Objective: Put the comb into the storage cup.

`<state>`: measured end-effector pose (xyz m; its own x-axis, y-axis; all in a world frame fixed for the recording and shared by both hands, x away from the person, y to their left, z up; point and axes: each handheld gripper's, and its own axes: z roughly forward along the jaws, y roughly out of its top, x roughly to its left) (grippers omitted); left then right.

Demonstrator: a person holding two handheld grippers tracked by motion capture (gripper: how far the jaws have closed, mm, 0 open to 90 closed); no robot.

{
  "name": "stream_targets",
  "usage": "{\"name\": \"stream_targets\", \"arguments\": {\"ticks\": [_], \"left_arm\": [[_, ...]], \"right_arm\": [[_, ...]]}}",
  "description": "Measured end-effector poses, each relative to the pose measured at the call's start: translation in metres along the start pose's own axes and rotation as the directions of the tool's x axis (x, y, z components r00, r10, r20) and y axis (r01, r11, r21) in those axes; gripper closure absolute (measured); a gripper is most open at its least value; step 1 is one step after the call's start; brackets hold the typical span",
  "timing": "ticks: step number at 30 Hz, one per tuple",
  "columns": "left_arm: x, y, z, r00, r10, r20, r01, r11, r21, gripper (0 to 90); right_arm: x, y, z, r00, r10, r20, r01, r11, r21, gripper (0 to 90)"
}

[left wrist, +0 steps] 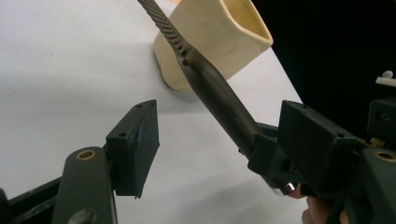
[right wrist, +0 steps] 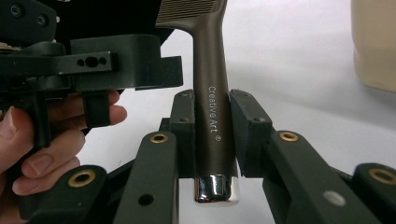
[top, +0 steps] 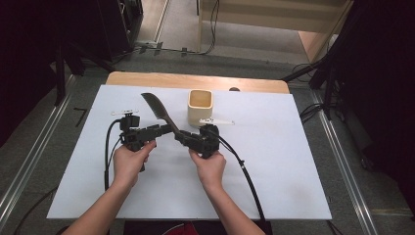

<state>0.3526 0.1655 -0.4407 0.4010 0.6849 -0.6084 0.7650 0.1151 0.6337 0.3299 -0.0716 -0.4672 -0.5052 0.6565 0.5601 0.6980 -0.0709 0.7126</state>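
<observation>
While right tool (right wrist: 212,135) clamps comb (right wrist: 211,93), left tool (left wrist: 224,140) open beside it, cup (top: 200,106) near.

A white sheet (top: 293,171) is covering the worktop (top: 195,79), whose pale wooden edge is showing along the far side. Grey carpeted floor (top: 49,127) is spreading around it, and metal rails (top: 29,161) are running along the floor on both sides. Black stands and dark equipment (top: 73,44) are crowding the left, and a dark mass is filling the right. Cables (top: 213,29) are trailing across the floor behind. A light wooden cabinet (top: 274,17) is standing at the back, catching soft overhead light.
</observation>
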Motion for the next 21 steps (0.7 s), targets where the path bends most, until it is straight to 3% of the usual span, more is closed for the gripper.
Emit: {"name": "stream_targets", "arguments": {"ticks": [4, 7, 21], "left_arm": [[0.001, 0.001, 0.004, 0.9999, -0.014, -0.005, 0.014, 0.9999, -0.003, 30.5], [-0.001, 0.002, 0.008, 0.9996, 0.011, -0.026, -0.011, 0.9999, -0.005, 31.0], [0.004, 0.005, 0.016, 0.9975, -0.049, -0.05, 0.049, 0.9988, -0.005, 37.9]], "right_arm": [[0.002, -0.001, 0.002, 1.0, 0.002, -0.007, -0.002, 1.0, -0.005, 70.2], [0.003, -0.003, 0.005, 0.9999, 0.005, -0.014, -0.005, 1.0, -0.003, 70.2], [0.008, -0.007, 0.01, 1.0, -0.005, -0.006, 0.005, 0.9988, -0.048, 70.2]]}}
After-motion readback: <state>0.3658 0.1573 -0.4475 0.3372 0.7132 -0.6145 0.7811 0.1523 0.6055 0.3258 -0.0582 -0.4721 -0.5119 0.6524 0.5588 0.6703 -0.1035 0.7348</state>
